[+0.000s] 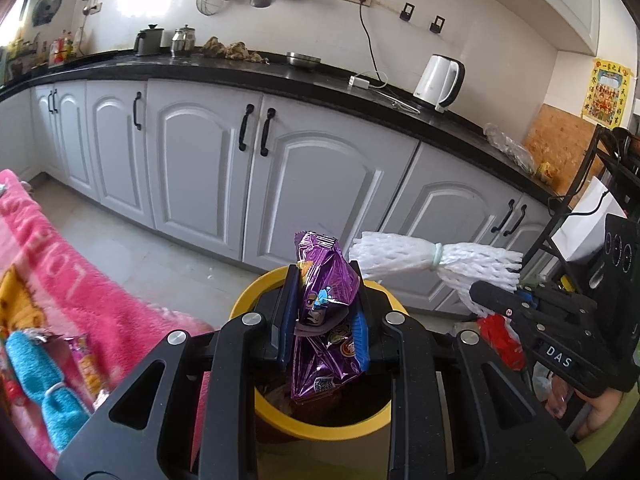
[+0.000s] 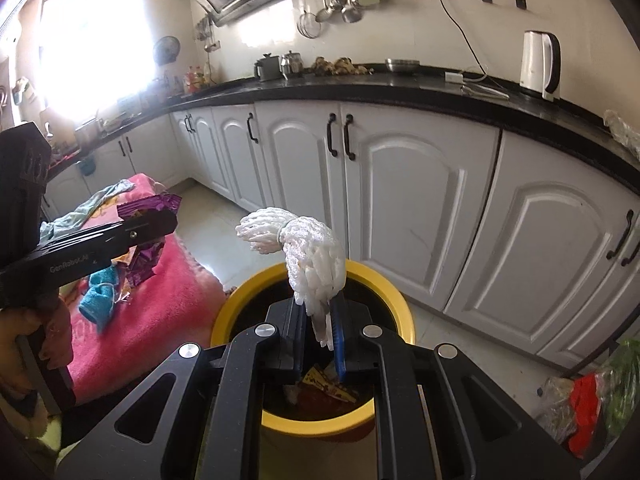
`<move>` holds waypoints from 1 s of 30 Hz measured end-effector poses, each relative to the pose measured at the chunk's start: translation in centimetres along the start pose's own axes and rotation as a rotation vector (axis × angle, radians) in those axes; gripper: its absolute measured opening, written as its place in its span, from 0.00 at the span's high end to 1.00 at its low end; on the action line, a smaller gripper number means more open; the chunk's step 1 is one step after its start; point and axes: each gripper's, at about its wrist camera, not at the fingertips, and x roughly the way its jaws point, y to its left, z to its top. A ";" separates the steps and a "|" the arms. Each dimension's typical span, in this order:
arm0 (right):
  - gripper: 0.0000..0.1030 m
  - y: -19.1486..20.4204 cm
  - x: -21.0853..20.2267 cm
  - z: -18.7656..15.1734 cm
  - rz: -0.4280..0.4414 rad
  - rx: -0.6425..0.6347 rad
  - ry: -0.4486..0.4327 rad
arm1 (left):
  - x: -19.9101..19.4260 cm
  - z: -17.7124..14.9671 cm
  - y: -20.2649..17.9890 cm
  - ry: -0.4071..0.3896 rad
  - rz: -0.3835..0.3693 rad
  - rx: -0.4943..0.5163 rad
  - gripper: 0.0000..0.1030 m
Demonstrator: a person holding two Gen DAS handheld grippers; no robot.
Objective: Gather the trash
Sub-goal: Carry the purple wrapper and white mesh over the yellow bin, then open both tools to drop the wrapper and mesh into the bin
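Observation:
My left gripper is shut on a crumpled purple snack wrapper, which hangs over the open mouth of a yellow bin. In the right wrist view the left gripper comes in from the left with the same purple wrapper, beside the bin's left side. My right gripper is shut on a white foam net sleeve tied with a green band, held above the yellow bin. The left wrist view shows the right gripper and the foam net just right of the bin. Wrappers lie inside.
A pink blanket left of the bin carries a blue cloth and a snack packet. White cabinets run behind the bin. A black rack stands at the right, with red and green bags on the floor.

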 end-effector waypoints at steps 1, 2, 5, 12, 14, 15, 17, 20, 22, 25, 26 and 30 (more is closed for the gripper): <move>0.89 -0.1 0.2 -0.1 -0.003 0.002 0.008 | 0.4 -0.1 -0.1 0.005 -0.003 0.001 0.83; 0.89 -0.2 0.2 -0.1 -0.005 0.003 0.012 | 0.7 -0.1 -0.1 0.007 -0.006 0.001 0.83; 0.89 -0.4 0.6 -0.4 -0.009 0.006 0.030 | 1.6 -0.3 -0.2 0.019 -0.016 -0.001 0.83; 0.87 -0.8 2.1 -0.7 -0.011 0.017 0.066 | 3.4 -0.9 0.2 0.048 -0.029 -0.008 0.82; 0.76 -0.9 2.5 -0.9 -0.019 0.024 0.079 | 3.7 -1.1 0.4 0.052 -0.031 -0.018 0.73; 0.69 -0.9 2.7 -1.0 -0.017 0.028 0.085 | 3.8 -1.2 0.6 0.052 -0.030 -0.027 0.58; 0.67 -0.9 2.9 -1.1 -0.021 0.032 0.092 | 3.9 -1.4 0.8 0.056 -0.028 -0.035 0.49; 0.62 -1.0 2.9 -1.1 -0.025 0.038 0.089 | 3.8 -1.6 1.1 0.056 -0.020 -0.040 0.44; 0.61 -1.0 2.7 -1.1 -0.028 0.040 0.084 | 3.6 -1.6 1.3 0.051 -0.012 -0.047 0.34; 0.56 -1.1 2.5 -1.0 -0.030 0.044 0.072 | 3.1 -1.6 1.7 0.043 0.003 -0.053 0.30; 0.55 -1.1 2.3 -1.0 -0.030 0.045 0.066 | 2.9 -1.5 1.8 0.040 0.009 -0.053 0.27; 0.51 -0.8 2.0 -0.8 -0.024 0.045 0.050 | 1.9 -1.5 2.4 0.021 0.040 -0.064 0.11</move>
